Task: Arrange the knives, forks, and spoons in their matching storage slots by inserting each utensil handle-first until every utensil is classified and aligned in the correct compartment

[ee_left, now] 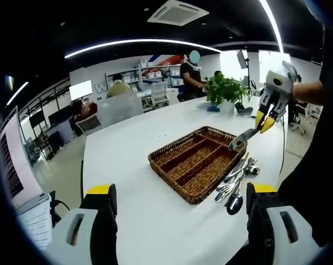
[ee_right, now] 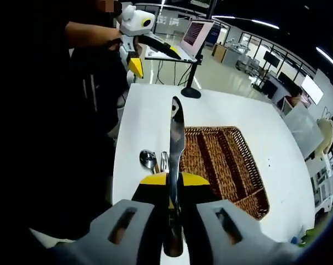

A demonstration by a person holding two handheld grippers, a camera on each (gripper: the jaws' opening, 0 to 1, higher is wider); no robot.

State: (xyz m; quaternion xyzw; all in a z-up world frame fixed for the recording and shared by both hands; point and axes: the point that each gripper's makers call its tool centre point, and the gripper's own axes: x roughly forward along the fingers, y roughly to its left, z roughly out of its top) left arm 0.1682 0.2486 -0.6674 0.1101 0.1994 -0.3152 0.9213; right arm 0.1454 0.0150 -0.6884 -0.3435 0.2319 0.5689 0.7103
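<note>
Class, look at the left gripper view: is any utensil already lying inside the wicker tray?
No: the wicker tray has bare compartments; the utensils lie beside it.

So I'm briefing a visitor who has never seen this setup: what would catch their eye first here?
Probably the knife clamped upright in the right claw, blade pointing over the white table. Next, the brown wicker tray with its long empty compartments, and the loose pile of utensils lying beside it on the table.

Knife (ee_right: 176, 160) handle hidden btwn right gripper (ee_right: 175, 190) jaws; utensil pile (ee_right: 155, 161) partly blocked behind it; basket (ee_right: 232, 165) near corner covered by jaw.
</note>
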